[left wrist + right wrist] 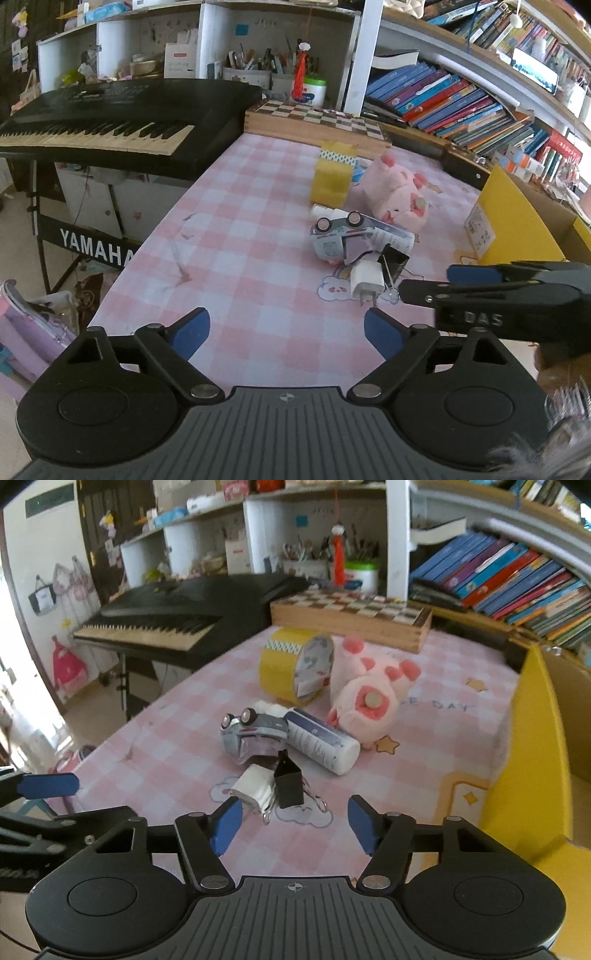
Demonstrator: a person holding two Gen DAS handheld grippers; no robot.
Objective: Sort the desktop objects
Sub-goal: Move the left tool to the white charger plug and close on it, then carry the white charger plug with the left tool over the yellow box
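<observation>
On the pink checked tablecloth (236, 221) lies a heap: a white charger plug (253, 788), a black binder clip (289, 782), a grey toy car (251, 734) on its side, a white tube (321, 744), a yellow tape roll (295, 668) and a pink plush toy (369, 701). My right gripper (295, 821) is open just short of the plug and clip; its left pad is near the plug, not pressing it. My left gripper (287, 332) is open over bare cloth, with the plug (365, 280) ahead to its right. The right gripper (424, 282) reaches in from the right.
A yellow cardboard box (532, 738) stands open at the table's right side. A wooden chessboard case (351, 616) lies at the back, and a black keyboard (110, 114) stands off the table's left edge. Bookshelves (461, 99) line the back right.
</observation>
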